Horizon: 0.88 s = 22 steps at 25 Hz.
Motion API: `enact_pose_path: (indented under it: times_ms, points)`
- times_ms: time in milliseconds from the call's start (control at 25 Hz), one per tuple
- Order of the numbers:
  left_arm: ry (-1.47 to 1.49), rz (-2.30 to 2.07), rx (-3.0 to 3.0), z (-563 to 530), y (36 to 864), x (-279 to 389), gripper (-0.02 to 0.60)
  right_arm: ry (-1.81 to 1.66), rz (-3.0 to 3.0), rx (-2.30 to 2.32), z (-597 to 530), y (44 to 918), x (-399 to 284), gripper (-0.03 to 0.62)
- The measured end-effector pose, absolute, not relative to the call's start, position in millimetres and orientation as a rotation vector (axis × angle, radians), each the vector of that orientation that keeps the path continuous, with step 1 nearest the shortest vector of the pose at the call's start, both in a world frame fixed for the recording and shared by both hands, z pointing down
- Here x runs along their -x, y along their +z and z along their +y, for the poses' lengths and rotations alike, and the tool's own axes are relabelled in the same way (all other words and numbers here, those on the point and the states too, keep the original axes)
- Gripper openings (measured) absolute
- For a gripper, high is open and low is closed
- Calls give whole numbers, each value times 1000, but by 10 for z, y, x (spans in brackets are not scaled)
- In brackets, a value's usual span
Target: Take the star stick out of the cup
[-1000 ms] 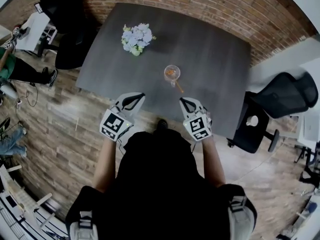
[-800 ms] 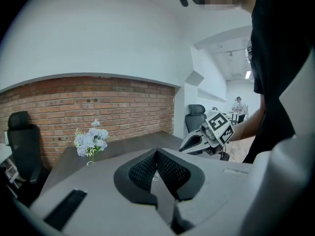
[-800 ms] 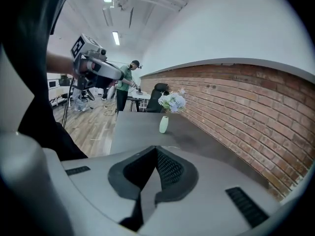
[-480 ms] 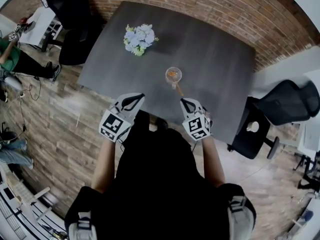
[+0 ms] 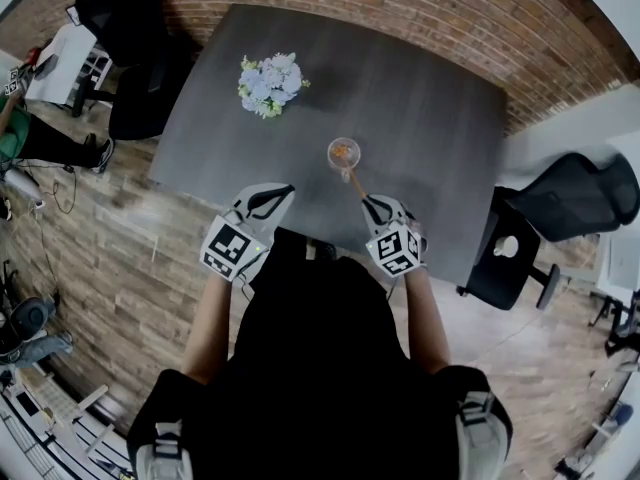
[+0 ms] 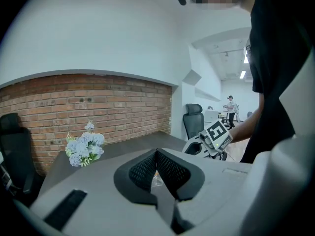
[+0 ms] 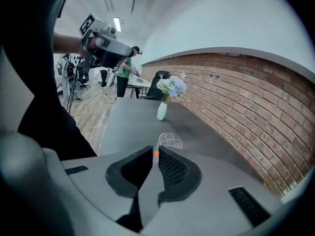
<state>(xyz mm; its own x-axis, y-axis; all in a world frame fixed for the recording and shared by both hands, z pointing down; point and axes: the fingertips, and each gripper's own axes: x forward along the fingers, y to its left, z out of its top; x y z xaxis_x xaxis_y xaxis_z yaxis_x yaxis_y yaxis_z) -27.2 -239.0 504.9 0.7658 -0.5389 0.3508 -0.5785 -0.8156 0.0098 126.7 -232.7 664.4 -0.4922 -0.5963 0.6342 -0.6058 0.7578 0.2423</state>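
Note:
A clear cup (image 5: 343, 152) stands near the middle of the dark table (image 5: 430, 118). An orange star stick (image 5: 351, 173) leans out of it toward the near edge. My right gripper (image 5: 367, 202) hovers just short of the stick's lower end, jaws together but for a thin slit. In the right gripper view the cup (image 7: 170, 141) lies just beyond the gripper (image 7: 155, 150), and a bit of the orange stick (image 7: 155, 153) shows in the slit. My left gripper (image 5: 284, 190) is shut and holds nothing, at the table's near edge left of the cup. The left gripper (image 6: 157, 151) has its pads touching.
A white vase of pale blue flowers (image 5: 268, 82) stands at the table's far left, also seen as the vase (image 7: 162, 110). Black office chairs sit at the right (image 5: 565, 196) and far left (image 5: 135, 43). A brick wall (image 5: 420, 8) runs behind the table.
The head view has shifted slightly. Both grippers stay in about the same places by the table's near edge, and the cup and stick have not moved.

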Motion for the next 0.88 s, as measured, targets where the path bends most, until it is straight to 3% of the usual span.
enact_pose_path:
  times_ms: [880]
  points:
    - [568,-809,-2867,-2746,5113,334,2,36,-2120,-898,-2631,6998,-1203,52]
